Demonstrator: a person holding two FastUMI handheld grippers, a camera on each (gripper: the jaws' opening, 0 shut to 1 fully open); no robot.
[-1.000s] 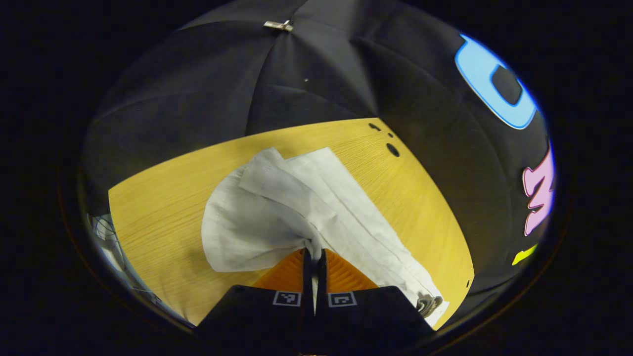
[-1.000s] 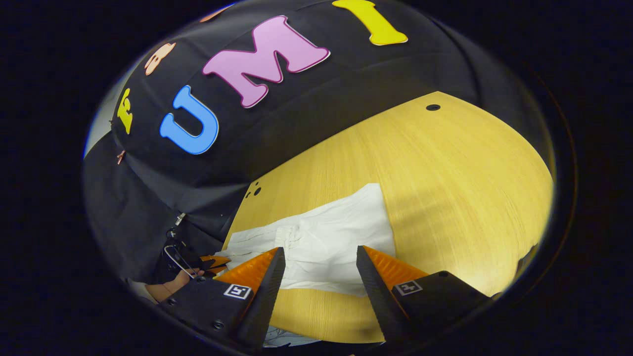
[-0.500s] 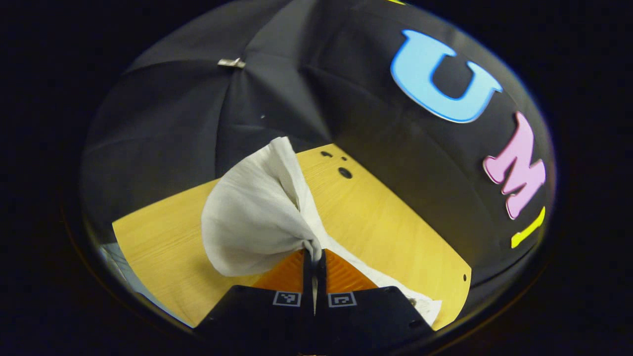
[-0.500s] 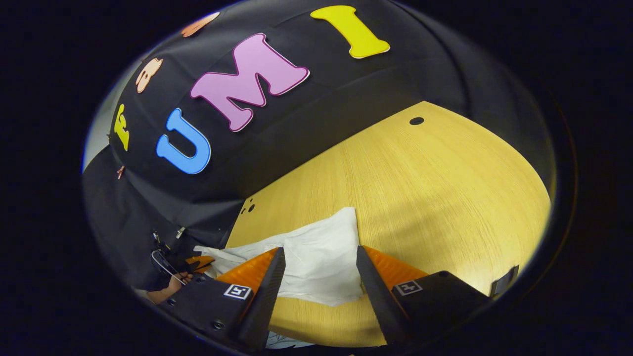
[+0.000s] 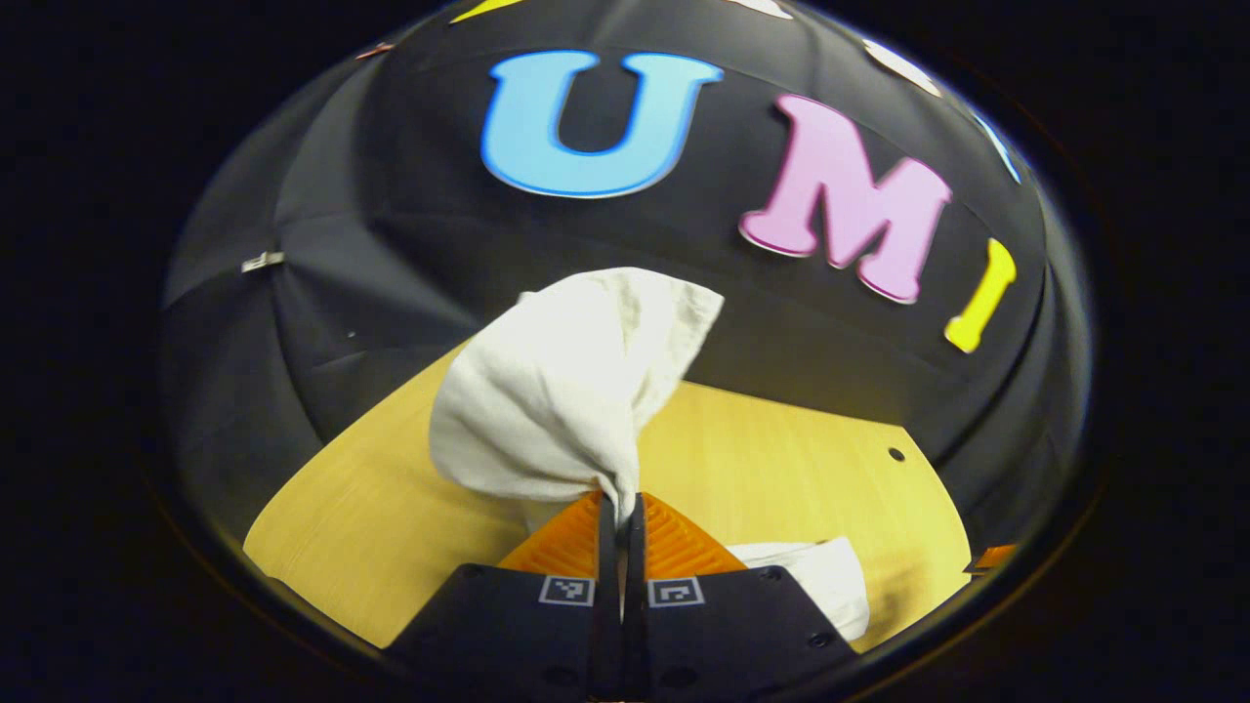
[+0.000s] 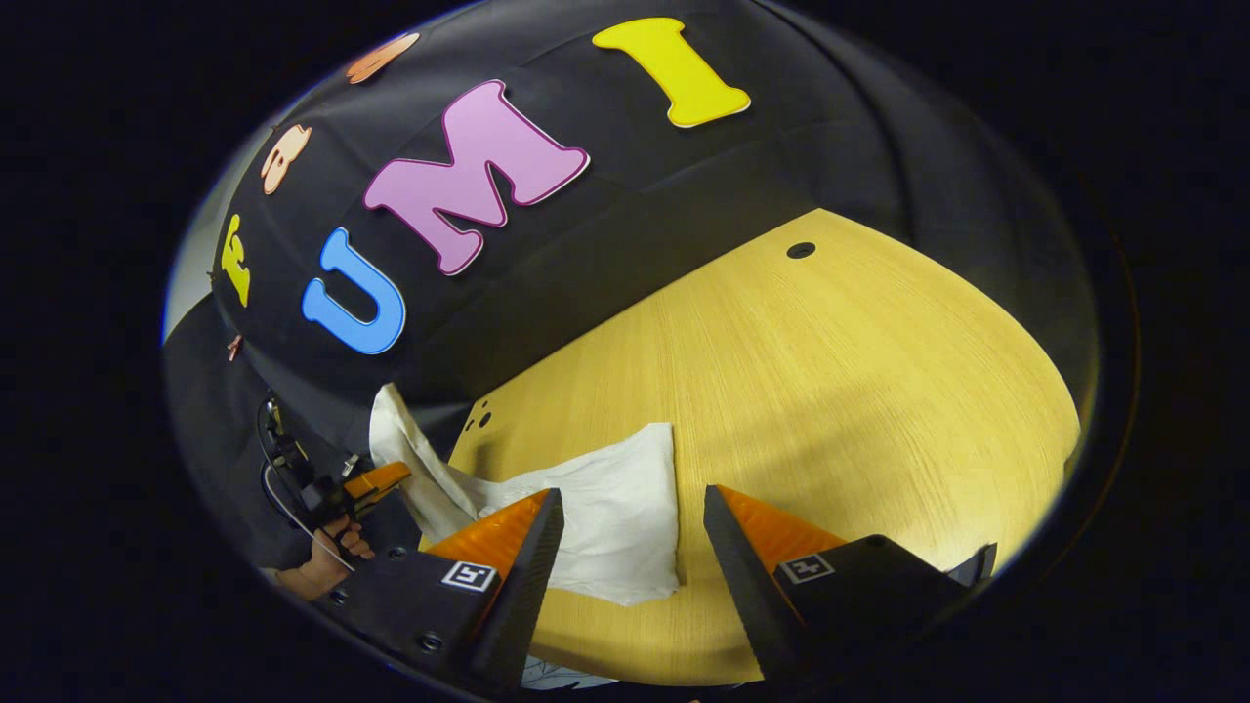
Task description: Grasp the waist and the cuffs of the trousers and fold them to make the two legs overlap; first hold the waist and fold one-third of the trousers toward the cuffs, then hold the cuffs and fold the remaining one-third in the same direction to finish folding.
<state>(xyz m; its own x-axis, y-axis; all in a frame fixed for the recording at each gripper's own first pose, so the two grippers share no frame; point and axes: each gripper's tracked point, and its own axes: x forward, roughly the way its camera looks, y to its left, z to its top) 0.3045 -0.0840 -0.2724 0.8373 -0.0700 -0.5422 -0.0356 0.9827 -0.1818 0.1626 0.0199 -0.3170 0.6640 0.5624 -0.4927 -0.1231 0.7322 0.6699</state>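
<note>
Wooden table (image 6: 830, 391) took up most of the right gripper view, booth cloth behind. White trousers (image 6: 615, 517) lay partly on the table near its front-left part, one end lifted off the surface toward the left gripper (image 6: 376, 480) seen at far left with a hand (image 6: 327, 557) under it. In the left gripper view the raised cloth (image 5: 557, 391) billowed above the fingers, rest of garment (image 5: 820, 586) down on the table at lower right. Left gripper (image 5: 620, 513) was fully closed, fingers pinching a bunched edge of the fabric. Right gripper (image 6: 630, 547) was wide open, holding nothing, poised just above the flat part of the trousers.

Fabric looked thin, light, very soft: drapes and balloons, will not keep shape, probably shifts easily on smooth wood. Best grip judged at the hem or waistband corners, pinching all layers; which end was held could not be told.
</note>
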